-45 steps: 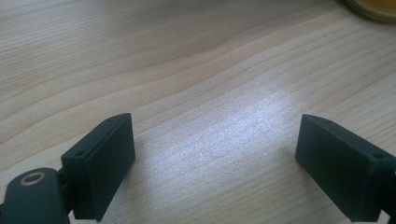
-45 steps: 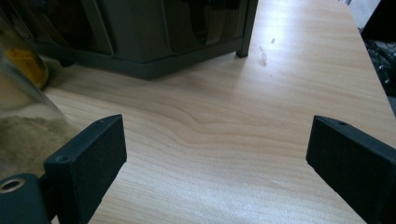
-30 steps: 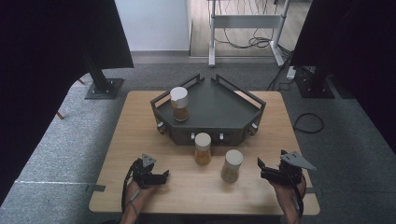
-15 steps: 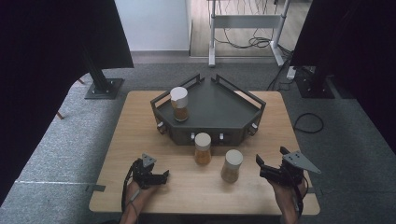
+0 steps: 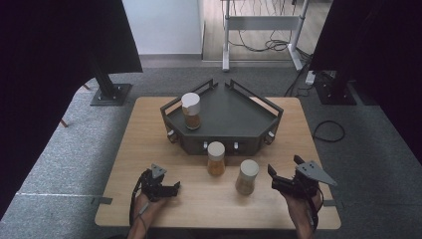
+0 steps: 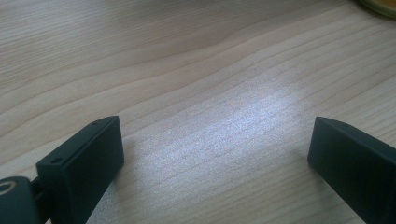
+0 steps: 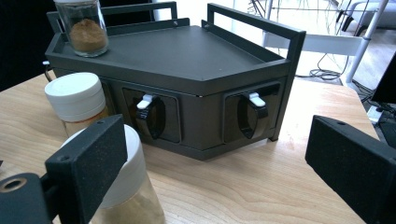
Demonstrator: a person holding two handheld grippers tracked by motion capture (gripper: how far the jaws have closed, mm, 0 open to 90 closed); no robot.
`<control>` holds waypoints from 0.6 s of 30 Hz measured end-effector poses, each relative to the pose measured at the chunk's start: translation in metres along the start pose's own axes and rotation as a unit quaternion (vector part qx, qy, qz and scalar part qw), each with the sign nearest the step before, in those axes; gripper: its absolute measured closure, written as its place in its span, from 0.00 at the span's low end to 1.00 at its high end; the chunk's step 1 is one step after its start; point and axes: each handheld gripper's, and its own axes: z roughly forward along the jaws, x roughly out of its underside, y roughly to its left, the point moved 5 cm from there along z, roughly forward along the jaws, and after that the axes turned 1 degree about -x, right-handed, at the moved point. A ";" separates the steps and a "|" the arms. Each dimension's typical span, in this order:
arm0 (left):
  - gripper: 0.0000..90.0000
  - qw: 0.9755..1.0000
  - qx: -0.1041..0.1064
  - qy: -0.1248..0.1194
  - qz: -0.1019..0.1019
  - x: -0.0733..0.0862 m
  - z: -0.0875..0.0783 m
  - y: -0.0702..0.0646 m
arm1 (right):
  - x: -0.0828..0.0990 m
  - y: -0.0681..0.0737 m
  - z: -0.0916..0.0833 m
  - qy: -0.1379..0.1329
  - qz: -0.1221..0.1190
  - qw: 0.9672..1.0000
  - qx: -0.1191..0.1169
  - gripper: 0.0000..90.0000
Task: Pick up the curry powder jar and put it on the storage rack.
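Observation:
Three white-lidded spice jars stand here. One is on the left corner of the dark corner rack. Another stands on the table in front of the rack. The third stands to its right, nearer me. My right gripper lies open just right of that third jar. In the right gripper view the jar sits partly behind the left jaw, outside the gap of the right gripper. My left gripper rests open at the front left. In its own view the left gripper spans bare wood.
The rack's front faces carry two black knobs with white tips. The wooden table ends close behind both hands. Cables and a metal stand lie on the floor beyond the table. A jar's base peeks in at the top right of the left gripper view.
My right gripper has crept very slightly left toward the nearest jar. The left gripper and all three jars have stayed put.

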 end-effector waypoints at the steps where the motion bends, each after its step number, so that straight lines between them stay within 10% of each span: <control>1: 0.04 1.000 0.000 0.000 0.000 0.000 0.000 0.000 | 0.000 0.001 0.001 0.000 -0.001 1.000 0.000 0.06; 18: 0.04 1.000 0.000 0.000 0.000 0.000 0.000 0.000 | -0.010 0.032 0.019 0.002 -0.014 1.000 -0.012 0.06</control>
